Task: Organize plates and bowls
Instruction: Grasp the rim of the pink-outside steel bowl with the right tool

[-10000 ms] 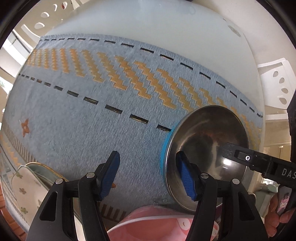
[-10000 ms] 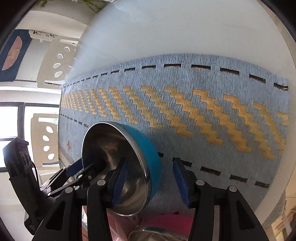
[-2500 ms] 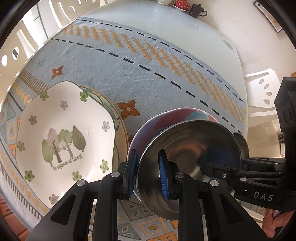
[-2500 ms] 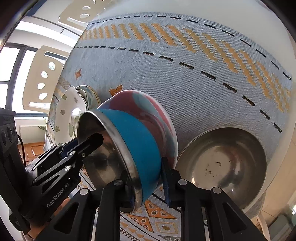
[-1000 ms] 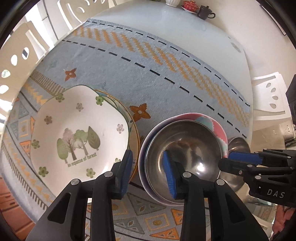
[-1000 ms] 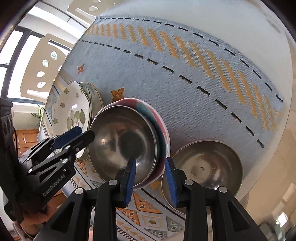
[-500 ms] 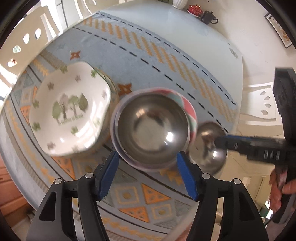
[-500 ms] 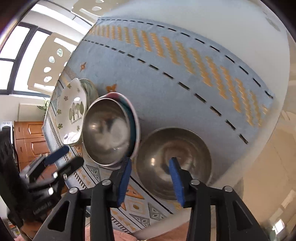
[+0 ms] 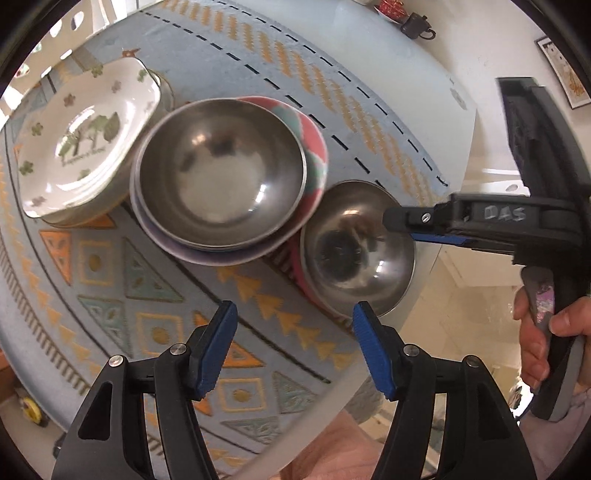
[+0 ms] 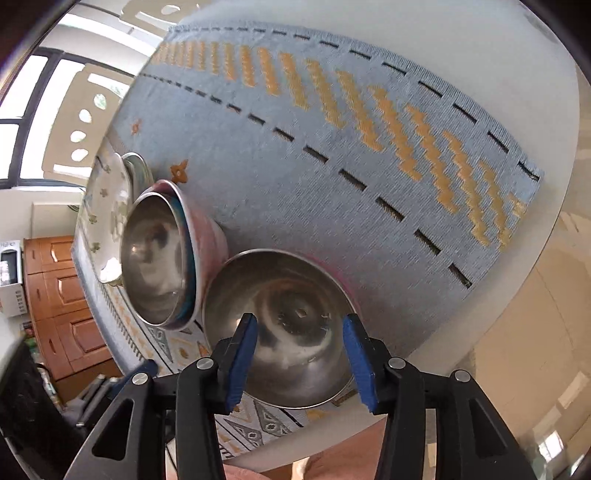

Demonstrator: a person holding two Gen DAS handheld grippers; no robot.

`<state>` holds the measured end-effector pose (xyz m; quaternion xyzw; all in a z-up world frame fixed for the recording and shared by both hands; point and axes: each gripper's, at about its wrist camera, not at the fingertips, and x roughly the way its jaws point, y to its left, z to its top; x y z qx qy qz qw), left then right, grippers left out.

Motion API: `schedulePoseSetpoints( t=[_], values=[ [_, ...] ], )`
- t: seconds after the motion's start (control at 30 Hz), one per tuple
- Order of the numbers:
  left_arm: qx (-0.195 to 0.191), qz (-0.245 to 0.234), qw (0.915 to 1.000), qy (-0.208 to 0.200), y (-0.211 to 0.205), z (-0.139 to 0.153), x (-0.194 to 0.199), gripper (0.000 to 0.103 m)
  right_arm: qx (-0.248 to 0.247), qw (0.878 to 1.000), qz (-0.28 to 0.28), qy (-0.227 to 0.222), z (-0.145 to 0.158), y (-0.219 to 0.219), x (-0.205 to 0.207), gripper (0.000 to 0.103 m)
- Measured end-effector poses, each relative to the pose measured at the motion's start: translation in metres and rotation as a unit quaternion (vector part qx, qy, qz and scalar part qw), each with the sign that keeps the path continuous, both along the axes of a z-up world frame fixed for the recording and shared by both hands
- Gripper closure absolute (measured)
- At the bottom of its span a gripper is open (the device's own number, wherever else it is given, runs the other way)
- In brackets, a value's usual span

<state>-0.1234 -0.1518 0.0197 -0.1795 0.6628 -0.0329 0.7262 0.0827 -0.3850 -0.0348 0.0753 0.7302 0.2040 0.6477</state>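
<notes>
A steel bowl with a blue outside (image 9: 221, 177) sits nested in a pink and teal bowl (image 9: 314, 147) on the woven cloth. To its left lies a white plate with a forest print (image 9: 85, 140), stacked on other plates. To the right, near the table edge, stands a second steel bowl with a pink outside (image 9: 354, 251). My left gripper (image 9: 293, 321) is open and empty, drawn back over the patterned cloth in front of both bowls. My right gripper (image 10: 299, 332) is open, hovering over the inside of the second steel bowl (image 10: 284, 325) without touching it. The nested bowls (image 10: 155, 258) are to its left.
The cloth (image 9: 155, 295) covers a white round table (image 10: 480, 44), whose edge runs just past the second bowl. A dark cup (image 9: 415, 26) stands at the far side. A hand (image 9: 535, 332) holds the right gripper's handle. Wooden cabinets (image 10: 62, 306) and white chairs stand around.
Both grippers have opened and left the rim of the blue-sided steel bowl. The left one has pulled back toward the near edge. The right one has shifted over the second steel bowl.
</notes>
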Motion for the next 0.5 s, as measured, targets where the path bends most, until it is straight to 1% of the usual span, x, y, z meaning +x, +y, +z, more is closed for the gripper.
schedulePoseSetpoints(
  t=[0.07,0.2,0.37,0.5],
  values=[
    [-0.001,0.004,1.0000,0.001,-0.005,-0.004,0.000,0.040,0.002,1.000,-0.001,-0.006,0.001,-0.005,0.002,0.056],
    [-0.003,0.005,1.0000,0.005,-0.013,-0.011,0.004,0.040,-0.018,1.000,-0.003,0.008,-0.017,-0.013,0.003,0.056],
    [0.014,-0.001,0.9998,0.015,-0.025,-0.021,0.004,0.040,-0.003,0.999,-0.019,0.027,-0.040,-0.019,-0.001,0.056],
    [0.023,-0.003,0.9996,0.018,-0.032,-0.029,0.007,0.040,0.001,0.999,-0.021,0.031,-0.050,-0.017,-0.003,0.056]
  ],
)
